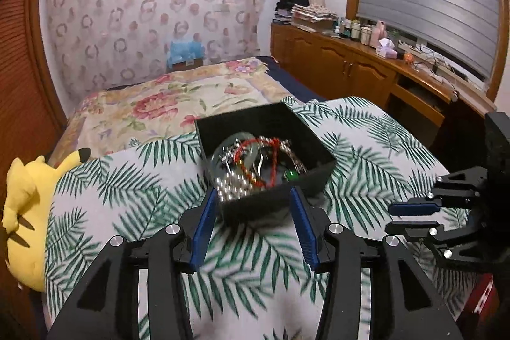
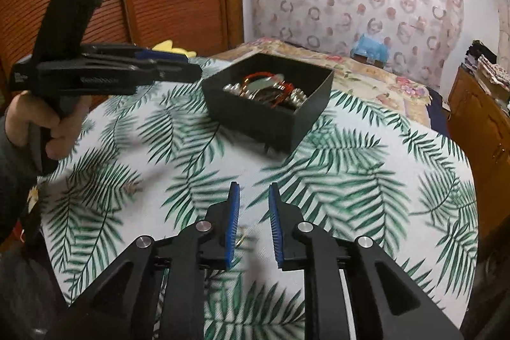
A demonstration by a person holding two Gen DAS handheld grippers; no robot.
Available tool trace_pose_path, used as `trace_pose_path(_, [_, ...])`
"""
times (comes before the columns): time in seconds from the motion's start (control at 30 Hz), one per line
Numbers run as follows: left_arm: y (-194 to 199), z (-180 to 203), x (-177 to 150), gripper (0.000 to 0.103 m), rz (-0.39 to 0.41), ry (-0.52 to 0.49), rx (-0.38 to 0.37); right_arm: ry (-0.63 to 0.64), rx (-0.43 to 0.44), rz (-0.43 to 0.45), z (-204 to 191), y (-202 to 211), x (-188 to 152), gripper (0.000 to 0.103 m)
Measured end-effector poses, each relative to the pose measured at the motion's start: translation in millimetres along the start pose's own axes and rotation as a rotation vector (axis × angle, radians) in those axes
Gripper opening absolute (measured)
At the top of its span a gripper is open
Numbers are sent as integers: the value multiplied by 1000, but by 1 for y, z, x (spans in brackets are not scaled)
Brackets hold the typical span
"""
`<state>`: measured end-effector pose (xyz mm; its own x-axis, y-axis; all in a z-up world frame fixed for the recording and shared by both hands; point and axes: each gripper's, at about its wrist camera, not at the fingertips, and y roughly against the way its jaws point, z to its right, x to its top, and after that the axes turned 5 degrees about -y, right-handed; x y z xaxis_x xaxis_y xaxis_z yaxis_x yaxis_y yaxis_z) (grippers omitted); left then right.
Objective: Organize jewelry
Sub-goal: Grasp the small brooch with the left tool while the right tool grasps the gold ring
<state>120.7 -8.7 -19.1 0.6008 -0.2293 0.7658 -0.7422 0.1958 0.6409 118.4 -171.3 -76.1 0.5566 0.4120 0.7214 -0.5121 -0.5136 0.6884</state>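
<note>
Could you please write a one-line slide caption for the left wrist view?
Left gripper, open, faces a black box of tangled jewelry on a palm-leaf cloth.

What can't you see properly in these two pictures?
- Jewelry in the black box: tangled and blurred in the left wrist view, pieces hard to tell apart.
- Yellow plush toy: cut off by the left edge.
- Small shiny thing: right wrist view, partly hidden behind the right gripper.

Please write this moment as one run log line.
left gripper: open, at black box | right gripper: open, empty | jewelry: in box
</note>
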Motion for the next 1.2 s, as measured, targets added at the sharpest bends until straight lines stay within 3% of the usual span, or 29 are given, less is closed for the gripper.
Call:
trace_pose_path(0.27, [16, 9, -37, 44, -31, 23, -45, 34, 23, -52, -19, -3, -24, 45])
trace_pose_path(0.57, [14, 18, -73, 44, -92, 30, -61, 64, -4, -97, -23, -12, -25, 45])
trace_pose_path(0.67, [16, 21, -79, 44, -102, 23, -59, 74, -24, -111, -23, -17, -26, 41])
trace_pose_path(0.73, [18, 22, -82, 44, -105, 22, -60, 73, -36, -124, -22, -20, -27, 30])
trace_pose_path(0.8, [19, 23, -84, 44, -111, 22, -62, 71, -41, -125, -21, -21, -27, 27])
trace_pose_path(0.83, [19, 24, -86, 44, -114, 20, -63, 70, -39, -126, -21, -21, -27, 20])
trace_pose_path(1.2, [22, 34, -99, 44, -145, -10, -72, 70, -24, -105, -22, -14, -25, 20])
